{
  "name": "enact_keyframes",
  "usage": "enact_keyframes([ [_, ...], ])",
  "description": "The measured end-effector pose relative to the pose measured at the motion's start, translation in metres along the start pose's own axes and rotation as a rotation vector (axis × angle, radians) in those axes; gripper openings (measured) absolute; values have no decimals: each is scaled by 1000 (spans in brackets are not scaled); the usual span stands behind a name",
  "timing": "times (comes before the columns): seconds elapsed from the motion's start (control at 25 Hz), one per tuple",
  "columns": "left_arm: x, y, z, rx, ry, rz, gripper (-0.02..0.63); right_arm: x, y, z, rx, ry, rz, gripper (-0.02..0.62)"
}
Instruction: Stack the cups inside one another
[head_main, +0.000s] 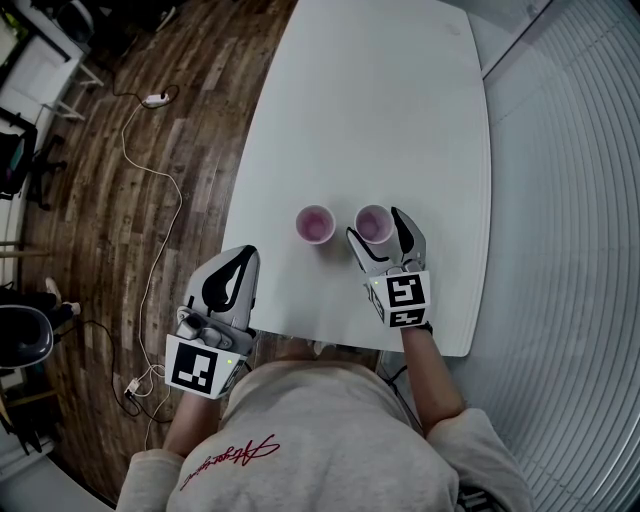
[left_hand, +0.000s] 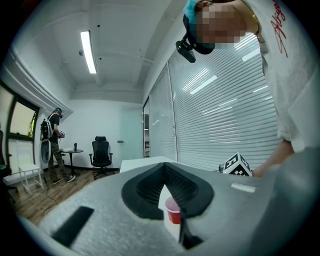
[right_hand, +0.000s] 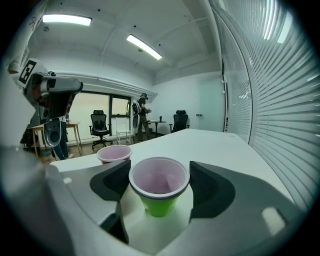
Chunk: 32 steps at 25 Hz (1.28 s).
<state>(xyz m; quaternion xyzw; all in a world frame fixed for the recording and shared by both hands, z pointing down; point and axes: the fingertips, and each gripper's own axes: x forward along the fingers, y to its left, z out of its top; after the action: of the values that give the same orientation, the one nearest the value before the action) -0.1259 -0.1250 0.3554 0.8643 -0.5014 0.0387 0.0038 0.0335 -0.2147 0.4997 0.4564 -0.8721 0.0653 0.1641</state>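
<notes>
Two cups stand side by side on the white table (head_main: 370, 110), near its front edge. The red cup (head_main: 316, 224) (right_hand: 114, 153) is on the left, free of both grippers. Around the green cup (head_main: 374, 222) (right_hand: 159, 200), which has a pale inside, sits my right gripper (head_main: 376, 232) (right_hand: 159, 182). Its jaws stand wide, with a pad against the rim on each side. The cup's base rests on the table. My left gripper (head_main: 240, 256) (left_hand: 165, 175) is shut and empty, held off the table's front left edge. Through its jaws the red cup (left_hand: 173, 212) shows.
A white cable and a power strip (head_main: 155, 100) lie on the wooden floor left of the table. A wall of blinds (head_main: 570, 200) runs along the right side. Office chairs and a standing person (right_hand: 140, 114) are far back in the room.
</notes>
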Motion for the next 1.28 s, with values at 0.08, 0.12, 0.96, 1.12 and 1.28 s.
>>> enact_keyframes([
  [0.08,0,0,1,2,-2,-1,-5,0,1,0,0,0,1,364],
  [0.12,0,0,1,3,-3,-2,-4,0,1,0,0,0,1,364],
  [0.96,10,-6,-1,-15,-9,-52,-3,0,-4,-12,7,24,-8,405],
  [1.12,14,-9,-2,-24,-6,-67,6,-7,-5,-8,12,9,-4,426],
  [1.28,20,-13,-7,-29,-6,-87,14,-15,-5,-3,15,-10,1,437],
])
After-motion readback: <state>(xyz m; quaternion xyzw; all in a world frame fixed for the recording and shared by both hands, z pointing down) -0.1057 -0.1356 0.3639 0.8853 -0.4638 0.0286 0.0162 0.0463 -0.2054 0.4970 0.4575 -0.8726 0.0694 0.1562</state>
